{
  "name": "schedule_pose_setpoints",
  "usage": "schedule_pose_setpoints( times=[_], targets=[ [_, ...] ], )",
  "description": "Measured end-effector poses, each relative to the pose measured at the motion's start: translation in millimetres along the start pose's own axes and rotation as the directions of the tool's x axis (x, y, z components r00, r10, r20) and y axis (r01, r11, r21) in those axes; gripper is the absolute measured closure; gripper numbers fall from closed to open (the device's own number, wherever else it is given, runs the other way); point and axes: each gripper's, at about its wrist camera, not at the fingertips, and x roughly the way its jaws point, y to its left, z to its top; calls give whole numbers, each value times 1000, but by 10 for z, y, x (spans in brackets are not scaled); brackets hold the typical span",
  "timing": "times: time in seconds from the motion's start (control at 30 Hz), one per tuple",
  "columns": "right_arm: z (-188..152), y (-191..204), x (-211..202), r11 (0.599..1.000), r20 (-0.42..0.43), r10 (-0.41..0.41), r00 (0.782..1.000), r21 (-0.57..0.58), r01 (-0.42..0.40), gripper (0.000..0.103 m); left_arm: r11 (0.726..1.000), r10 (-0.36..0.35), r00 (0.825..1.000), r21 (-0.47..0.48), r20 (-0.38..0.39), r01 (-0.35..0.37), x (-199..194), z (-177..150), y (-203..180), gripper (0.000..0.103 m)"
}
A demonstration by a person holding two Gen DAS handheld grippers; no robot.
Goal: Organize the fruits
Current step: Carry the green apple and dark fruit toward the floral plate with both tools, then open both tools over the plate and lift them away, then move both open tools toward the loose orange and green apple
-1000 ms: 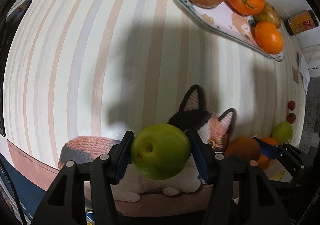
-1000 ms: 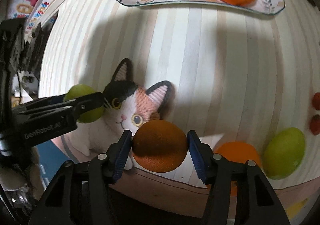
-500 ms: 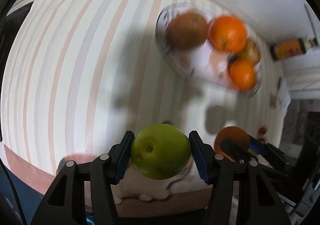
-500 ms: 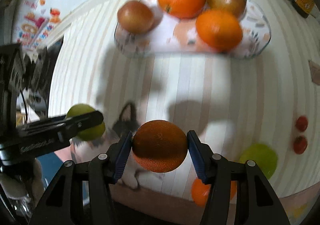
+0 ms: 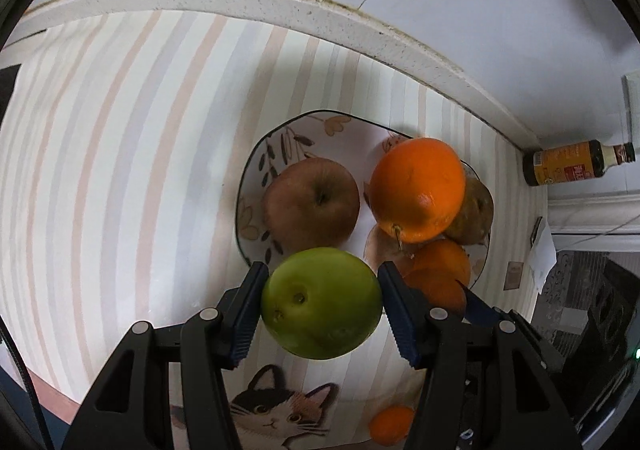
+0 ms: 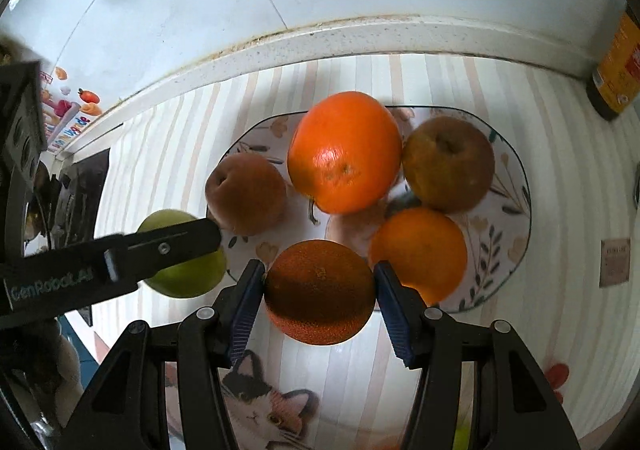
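Observation:
My left gripper is shut on a green apple and holds it in the air at the near rim of the patterned plate. My right gripper is shut on a dark orange and holds it above the plate's near rim. The plate holds a brownish apple, a large orange, a smaller orange and a second brownish apple. The left gripper with its green apple shows at the left of the right wrist view.
A striped mat with a cat picture covers the counter. A brown bottle stands at the back right by the wall. A small orange lies on the mat near the cat. The tiled wall runs close behind the plate.
Both grippers have risen and moved forward from above the cat picture to the plate's near rim, each still holding its fruit. The plate now sits right ahead and nearer.

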Motion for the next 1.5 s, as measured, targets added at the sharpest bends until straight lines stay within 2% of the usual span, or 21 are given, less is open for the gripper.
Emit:
schedule_pose_setpoints(
  times=[0.17,0.2,0.23,0.3,0.33,0.37,0.47,0.67,0.7,0.8,0.9,1.07,1.13,1.27,1.37,1.5],
  targets=[
    [14,8,70,1000,0,5,1000,-6,-5,41,1000,-4,1000,-8,-6,4,124,22,-52,49],
    [16,43,85,1000,5,2,1000,-7,-2,36,1000,-2,1000,-9,-13,2,135,19,-55,49],
    [24,60,77,1000,14,-4,1000,-10,4,25,1000,-3,1000,-13,-21,2,149,15,-53,49],
    [45,77,32,999,33,-31,999,-22,31,14,1000,-3,1000,-26,-22,3,153,5,-43,49],
    [53,73,15,999,35,-26,999,-21,26,14,1000,3,1000,-29,-23,-4,150,1,-38,49],
    [63,67,7,1000,32,-18,999,-16,19,14,1000,13,1000,-28,-21,-13,143,1,-39,46],
    [61,31,-41,999,32,-35,999,0,35,13,1000,16,1000,-19,17,-16,43,2,-44,16],
    [-36,-87,-133,997,19,-71,997,40,70,9,999,48,998,3,51,-48,-96,0,-69,16],
    [-58,-103,-148,996,19,-77,997,45,76,9,997,71,996,12,63,-71,-126,-27,-77,16],
    [-143,-163,-208,992,24,-109,994,64,107,9,987,145,982,51,120,-152,-230,-138,-120,16],
    [-240,-191,-309,985,48,-161,986,64,158,8,964,224,956,98,191,-246,-355,-347,-179,16],
    [-406,-184,-540,970,96,-244,965,46,241,5,947,259,929,119,265,-298,-524,-663,-213,16],
    [-463,-165,-642,967,115,-256,960,37,253,5,941,267,919,129,291,-314,-604,-796,-245,16],
    [-606,-115,-902,968,153,-251,956,25,250,5,946,236,917,140,321,-292,-791,-1021,-313,15],
    [-751,-64,-1098,971,184,-237,954,15,239,5,936,236,900,162,365,-311,-964,-1201,-412,15],
    [-921,-22,-1351,972,230,-233,945,15,236,5,938,216,890,167,402,-303,-1195,-1387,-476,16]
  ],
)
